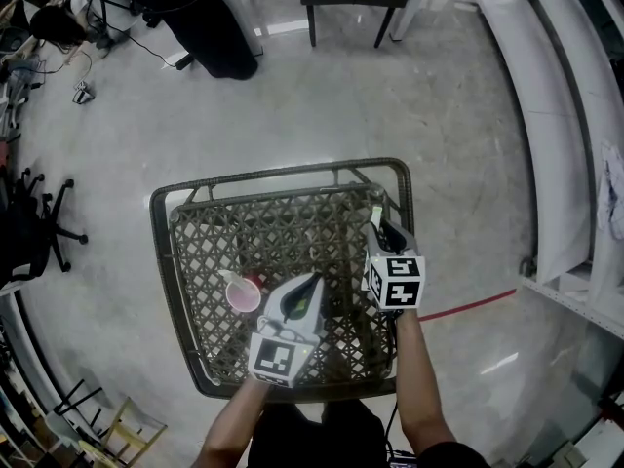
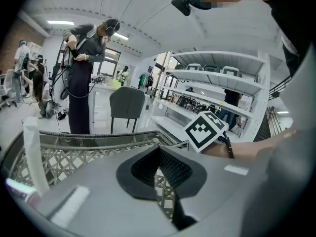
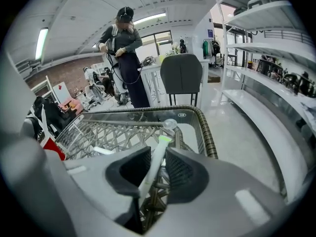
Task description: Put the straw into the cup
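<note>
The straw (image 3: 154, 163) stands between the jaws of my right hand-held gripper (image 3: 158, 168), which grips it partway down, leaving its green tip free above the pads. In the head view it sticks out of that hand-held gripper toward 12 o'clock, over the right side of the worktop (image 1: 162, 224). The cup (image 1: 242, 295) sits on the worktop at about 8 o'clock from the straw, well apart from it and just beside my left hand-held gripper (image 1: 304, 291), whose jaws are closed on nothing. I judge the pick-up done and the carry to the cup as the step in hand. Next I would need to swing the straw over toward 8 o'clock, tip its lower end down above the rim, and only then let go, perhaps steadying the cup with my left.
</note>
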Demonstrator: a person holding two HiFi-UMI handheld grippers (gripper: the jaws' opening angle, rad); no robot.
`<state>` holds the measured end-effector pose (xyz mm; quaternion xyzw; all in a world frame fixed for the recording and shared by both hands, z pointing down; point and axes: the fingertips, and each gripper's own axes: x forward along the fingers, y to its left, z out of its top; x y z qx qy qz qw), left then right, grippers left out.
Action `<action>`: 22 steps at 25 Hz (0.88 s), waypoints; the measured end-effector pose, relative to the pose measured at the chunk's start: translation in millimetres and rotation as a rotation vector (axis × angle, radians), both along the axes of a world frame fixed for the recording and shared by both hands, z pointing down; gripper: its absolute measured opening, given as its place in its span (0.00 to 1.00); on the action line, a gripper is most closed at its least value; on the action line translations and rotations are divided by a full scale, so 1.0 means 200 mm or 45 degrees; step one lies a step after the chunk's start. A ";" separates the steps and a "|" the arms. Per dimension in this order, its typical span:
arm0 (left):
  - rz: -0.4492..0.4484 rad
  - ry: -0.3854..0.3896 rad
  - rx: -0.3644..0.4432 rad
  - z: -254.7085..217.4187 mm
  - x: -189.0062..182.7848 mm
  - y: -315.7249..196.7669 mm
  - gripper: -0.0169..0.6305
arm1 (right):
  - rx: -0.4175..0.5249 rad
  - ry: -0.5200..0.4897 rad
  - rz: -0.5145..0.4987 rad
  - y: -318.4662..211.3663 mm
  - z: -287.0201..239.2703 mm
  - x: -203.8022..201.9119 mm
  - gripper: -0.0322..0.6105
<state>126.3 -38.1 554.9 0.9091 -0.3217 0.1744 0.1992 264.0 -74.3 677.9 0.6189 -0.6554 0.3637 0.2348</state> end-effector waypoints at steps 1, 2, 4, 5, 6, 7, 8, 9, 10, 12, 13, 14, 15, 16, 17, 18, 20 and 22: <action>0.001 -0.004 0.001 0.00 0.00 0.00 0.04 | -0.001 0.002 0.001 0.00 0.00 0.00 0.20; 0.001 -0.006 0.001 0.01 -0.01 0.00 0.04 | -0.002 0.003 0.003 0.00 0.00 0.00 0.20; 0.000 -0.006 0.001 0.00 -0.02 0.00 0.04 | -0.005 0.006 0.003 0.00 0.00 0.01 0.19; -0.001 -0.005 0.001 0.00 -0.02 0.00 0.04 | -0.006 0.009 0.002 0.00 -0.01 0.01 0.19; -0.003 -0.005 0.002 -0.01 -0.02 0.00 0.04 | -0.006 0.012 -0.001 0.00 -0.01 0.01 0.18; -0.004 -0.005 0.002 -0.01 -0.03 0.00 0.04 | -0.004 0.013 -0.006 0.00 -0.01 0.01 0.17; -0.006 -0.005 0.004 -0.01 -0.03 0.00 0.04 | 0.000 0.012 -0.011 0.00 -0.01 0.00 0.16; -0.007 -0.005 0.006 -0.02 -0.03 0.00 0.04 | 0.005 0.011 -0.014 0.01 -0.02 0.00 0.15; -0.009 -0.004 0.009 -0.02 -0.04 0.00 0.04 | 0.012 0.010 -0.017 0.01 -0.03 0.00 0.15; -0.013 0.001 0.015 -0.04 -0.05 0.00 0.04 | 0.033 0.012 -0.017 0.02 -0.06 0.00 0.14; -0.016 0.002 0.017 -0.05 -0.05 -0.01 0.04 | 0.047 0.013 -0.018 0.02 -0.08 0.00 0.14; -0.017 0.000 0.018 -0.05 -0.06 0.00 0.04 | 0.061 0.014 -0.019 0.01 -0.10 -0.01 0.14; -0.019 -0.001 0.019 -0.06 -0.06 0.00 0.04 | 0.076 0.015 -0.020 0.01 -0.13 -0.01 0.14; -0.021 0.001 0.020 -0.07 -0.07 0.00 0.04 | 0.090 0.017 -0.021 0.01 -0.15 -0.01 0.14; -0.022 0.005 0.021 -0.08 -0.07 0.00 0.04 | 0.105 0.018 -0.020 0.01 -0.18 -0.01 0.14; -0.021 0.005 0.024 -0.08 -0.08 0.00 0.04 | 0.121 0.018 -0.017 0.01 -0.21 -0.01 0.14; -0.017 0.001 0.029 -0.09 -0.09 0.02 0.04 | 0.167 0.015 -0.011 0.01 -0.27 -0.01 0.14; -0.019 0.003 0.036 -0.10 -0.10 0.03 0.04 | 0.234 0.016 -0.009 0.02 -0.35 -0.02 0.14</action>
